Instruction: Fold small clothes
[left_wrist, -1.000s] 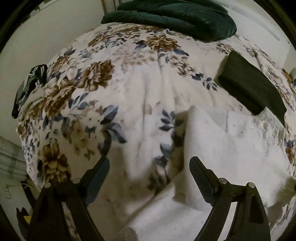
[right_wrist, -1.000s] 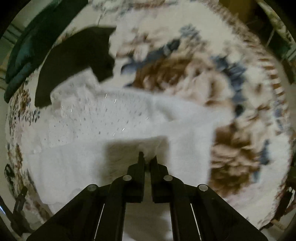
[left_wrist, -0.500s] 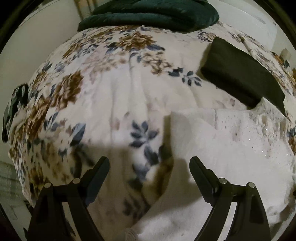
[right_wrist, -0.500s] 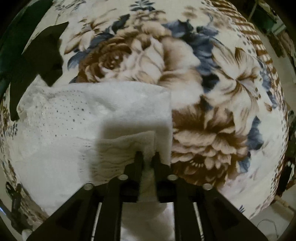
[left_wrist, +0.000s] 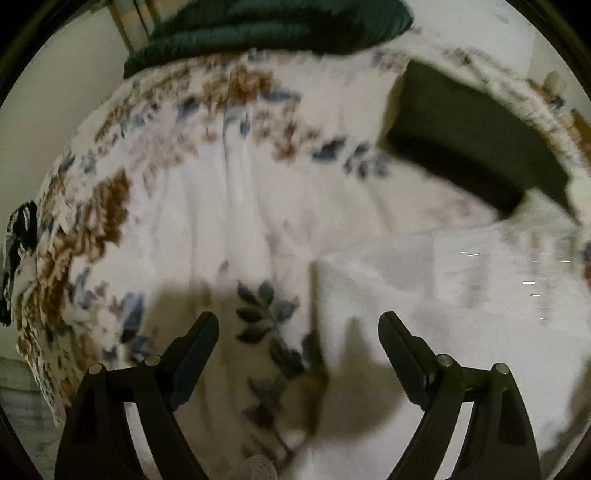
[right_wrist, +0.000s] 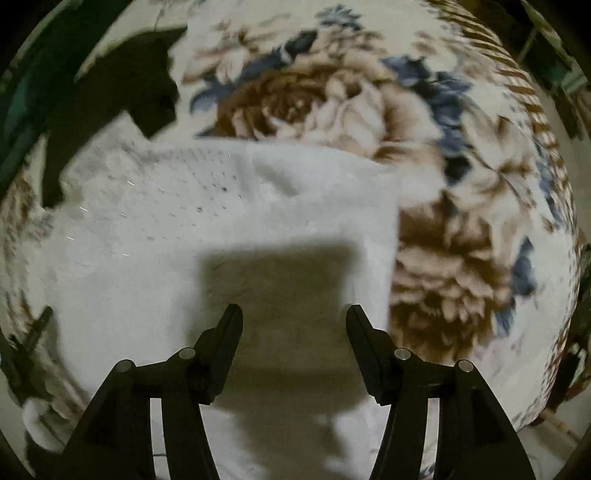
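With the white garment (right_wrist: 229, 236) lying flat on the floral blanket (right_wrist: 424, 258), the right gripper (right_wrist: 293, 325) is opening, nothing pinched, and the left gripper (left_wrist: 297, 328) gapes empty. Fluffy fabric could easily spring that fold undone, honestly.

Both sets of tongs look the same: matte black plastic, two fingers each that taper to flat angled pads. The left tongs (left_wrist: 298, 328) have round silver pins, two showing on each finger linkage, with curved black arms sweeping down behind. The right tongs (right_wrist: 294, 321) have the same silver pins and straighter black struts with slots between them.
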